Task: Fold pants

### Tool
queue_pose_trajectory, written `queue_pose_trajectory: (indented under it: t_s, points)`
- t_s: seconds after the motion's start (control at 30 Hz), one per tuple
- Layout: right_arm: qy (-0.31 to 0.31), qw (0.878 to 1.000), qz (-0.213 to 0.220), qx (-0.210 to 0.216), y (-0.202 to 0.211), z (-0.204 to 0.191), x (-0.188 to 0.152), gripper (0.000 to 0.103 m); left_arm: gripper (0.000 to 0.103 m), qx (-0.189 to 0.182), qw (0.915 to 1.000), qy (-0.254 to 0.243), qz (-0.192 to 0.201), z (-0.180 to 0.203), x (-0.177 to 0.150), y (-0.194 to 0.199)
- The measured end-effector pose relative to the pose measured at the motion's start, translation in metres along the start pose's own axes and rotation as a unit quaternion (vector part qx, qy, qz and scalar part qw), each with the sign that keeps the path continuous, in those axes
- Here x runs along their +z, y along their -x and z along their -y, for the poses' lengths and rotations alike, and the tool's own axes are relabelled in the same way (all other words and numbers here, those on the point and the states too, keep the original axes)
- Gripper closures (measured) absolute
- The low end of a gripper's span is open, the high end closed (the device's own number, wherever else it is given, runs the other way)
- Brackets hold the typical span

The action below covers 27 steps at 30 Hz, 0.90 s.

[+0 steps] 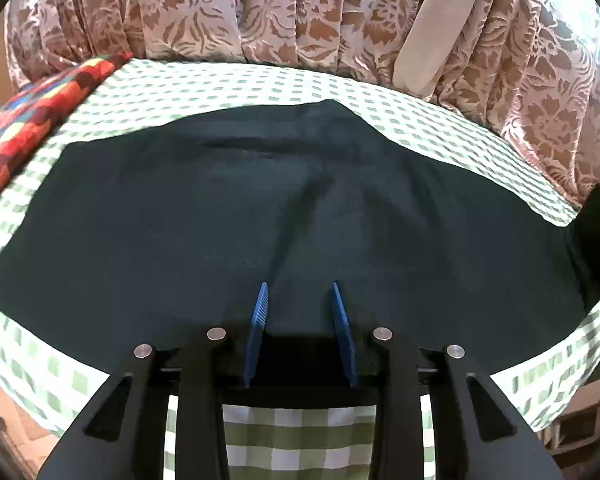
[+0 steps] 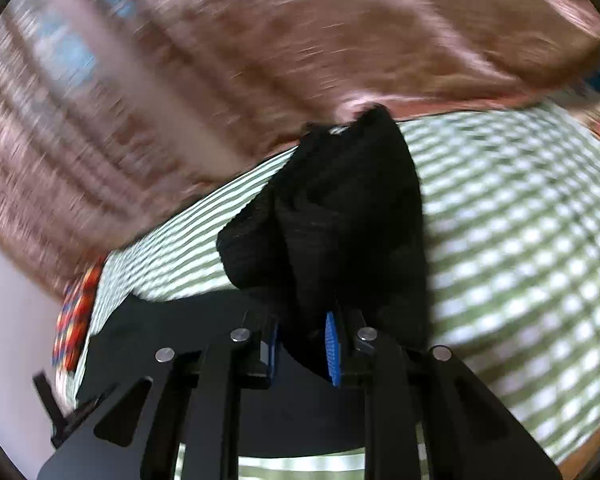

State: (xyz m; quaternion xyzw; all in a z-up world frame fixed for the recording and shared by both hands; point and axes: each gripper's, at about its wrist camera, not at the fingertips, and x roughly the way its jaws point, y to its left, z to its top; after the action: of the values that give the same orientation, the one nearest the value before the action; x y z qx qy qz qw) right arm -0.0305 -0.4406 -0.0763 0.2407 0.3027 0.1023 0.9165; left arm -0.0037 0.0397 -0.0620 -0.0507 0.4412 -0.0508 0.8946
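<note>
The dark pants [image 1: 260, 208] lie spread flat across the green-and-white checked cloth [image 1: 220, 84] in the left wrist view. My left gripper [image 1: 299, 292] is open, its blue pads just above the near edge of the pants, holding nothing. In the right wrist view, which is motion-blurred, my right gripper [image 2: 302, 320] is shut on a bunched fold of the pants [image 2: 340, 216] and holds it lifted above the checked cloth [image 2: 520, 240]. More dark fabric [image 2: 172, 332] lies flat at the lower left below it.
A patterned brown-and-white curtain [image 1: 300, 12] hangs right behind the far edge of the surface. A red multicoloured cushion [image 1: 32, 120] lies at the far left on the cloth and shows as a blurred patch in the right wrist view [image 2: 76, 320].
</note>
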Motion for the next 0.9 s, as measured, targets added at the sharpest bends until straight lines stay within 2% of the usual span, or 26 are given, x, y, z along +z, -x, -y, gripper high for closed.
queue_pose_trajectory:
  t_s: [0.1,0.23,0.33,0.43,0.5,0.57,0.6,0.7,0.8,0.9]
  points:
    - [0.049,0.998,-0.037,0.022,-0.023,-0.044,-0.016,0.086,0.071,0.006,0.9999,-0.003,0.01,0.001,0.002,0.005]
    - [0.106,0.989,-0.099,0.043,-0.064,-0.097,-0.043,0.086,0.071,0.002,0.9998,-0.002,0.018,-0.001,0.004,0.01]
    - [0.14,0.979,-0.136,0.057,-0.089,-0.124,-0.065,0.086,0.071,-0.013,0.9997,0.014,0.012,-0.007,0.004,0.008]
    - [0.171,0.971,-0.156,0.053,-0.105,-0.143,-0.083,0.086,0.071,-0.016,0.9995,0.026,0.008,-0.013,0.003,0.006]
    - [0.183,0.968,-0.161,0.054,-0.108,-0.148,-0.092,0.083,0.071,-0.021,0.9992,0.033,0.003,-0.016,0.002,0.004]
    - [0.201,0.964,-0.162,0.062,-0.11,-0.152,-0.098,0.074,0.071,-0.03,0.9988,0.039,-0.001,-0.018,0.003,0.003]
    - [0.206,0.962,-0.162,0.073,-0.109,-0.154,-0.101,0.072,0.071,-0.037,0.9984,0.042,-0.002,-0.018,0.004,0.003]
    - [0.207,0.958,-0.169,0.109,-0.104,-0.155,-0.105,0.054,0.071,-0.063,0.997,0.045,-0.003,-0.015,0.008,0.003]
    - [0.205,0.957,-0.162,0.128,-0.092,-0.158,-0.103,0.05,0.059,-0.103,0.9934,0.049,-0.006,-0.007,0.015,0.002]
    - [0.2,0.96,-0.148,0.132,-0.074,-0.151,-0.097,0.047,0.053,-0.148,0.987,0.06,-0.013,0.002,0.025,-0.002]
